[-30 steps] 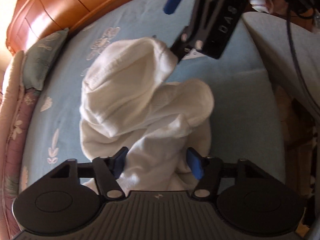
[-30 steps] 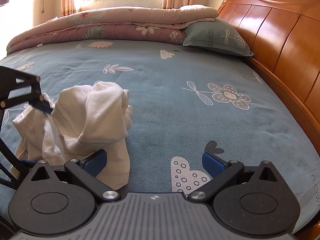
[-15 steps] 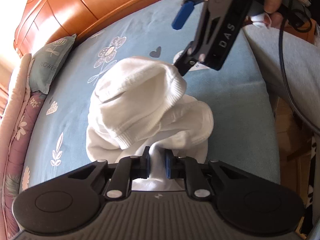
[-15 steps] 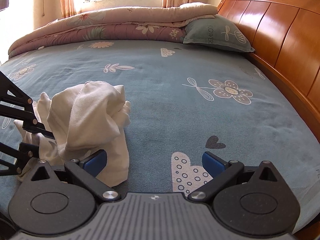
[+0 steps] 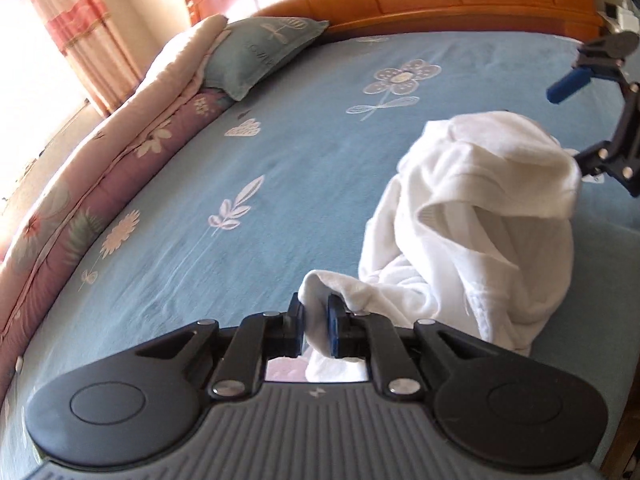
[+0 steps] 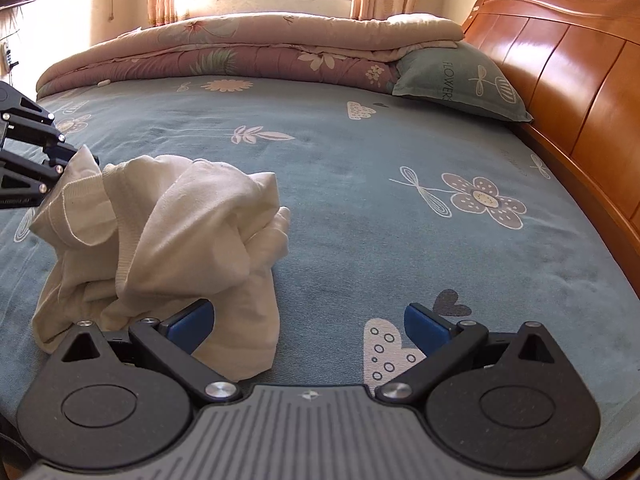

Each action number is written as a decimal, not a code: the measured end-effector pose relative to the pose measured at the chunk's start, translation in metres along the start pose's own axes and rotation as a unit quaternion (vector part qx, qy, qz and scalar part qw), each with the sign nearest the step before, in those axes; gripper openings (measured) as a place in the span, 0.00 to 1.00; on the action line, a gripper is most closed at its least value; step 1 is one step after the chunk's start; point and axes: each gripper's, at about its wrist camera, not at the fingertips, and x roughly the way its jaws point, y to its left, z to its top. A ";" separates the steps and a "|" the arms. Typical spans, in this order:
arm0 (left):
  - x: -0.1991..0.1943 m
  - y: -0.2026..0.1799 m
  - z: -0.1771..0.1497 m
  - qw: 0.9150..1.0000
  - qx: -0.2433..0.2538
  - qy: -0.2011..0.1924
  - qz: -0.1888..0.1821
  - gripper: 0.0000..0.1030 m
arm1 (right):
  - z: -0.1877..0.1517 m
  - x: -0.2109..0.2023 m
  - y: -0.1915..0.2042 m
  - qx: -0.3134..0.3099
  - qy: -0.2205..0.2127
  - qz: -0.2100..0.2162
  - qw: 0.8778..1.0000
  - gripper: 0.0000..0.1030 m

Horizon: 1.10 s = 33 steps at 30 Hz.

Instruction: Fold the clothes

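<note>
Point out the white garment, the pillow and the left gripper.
white garment (image 6: pixel 192 216), right wrist view, on the bunched middle folds.
pillow (image 6: pixel 460 76), right wrist view, on its printed face.
left gripper (image 5: pixel 316 320), left wrist view, between the pads pinching cloth.

One white garment (image 6: pixel 168 240), one bed (image 6: pixel 360 200), one pillow (image 6: pixel 456 76), one folded quilt (image 6: pixel 240 52), one wooden headboard (image 6: pixel 568 68), two tongs: left tongs (image 5: pixel 316 326), right tongs (image 6: pixel 308 324).

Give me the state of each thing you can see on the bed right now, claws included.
White garment: crumpled in a heap, unfolded.
Left claw: shut on a bunched edge of the garment.
Right claw: open, holding nothing.
Quilt: folded along the far edge.
Pillow: against the headboard.
</note>
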 end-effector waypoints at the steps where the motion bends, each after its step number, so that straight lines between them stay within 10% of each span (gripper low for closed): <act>1: -0.001 0.007 -0.003 1.000 -0.016 -0.001 0.004 0.10 | 0.001 0.001 0.002 -0.007 -0.002 0.003 1.000 1.00; 15: 0.006 0.079 -0.040 0.986 -0.153 0.011 0.064 0.09 | 0.034 0.043 0.045 -0.121 -0.073 0.022 0.990 1.00; 20: 0.019 0.099 -0.050 0.981 -0.194 0.007 0.024 0.10 | 0.054 0.067 0.049 -0.131 -0.082 0.012 0.988 1.00; 33: -0.015 0.051 -0.072 0.999 -0.031 0.012 -0.013 0.48 | 0.053 0.050 0.013 -0.155 -0.044 0.110 0.981 1.00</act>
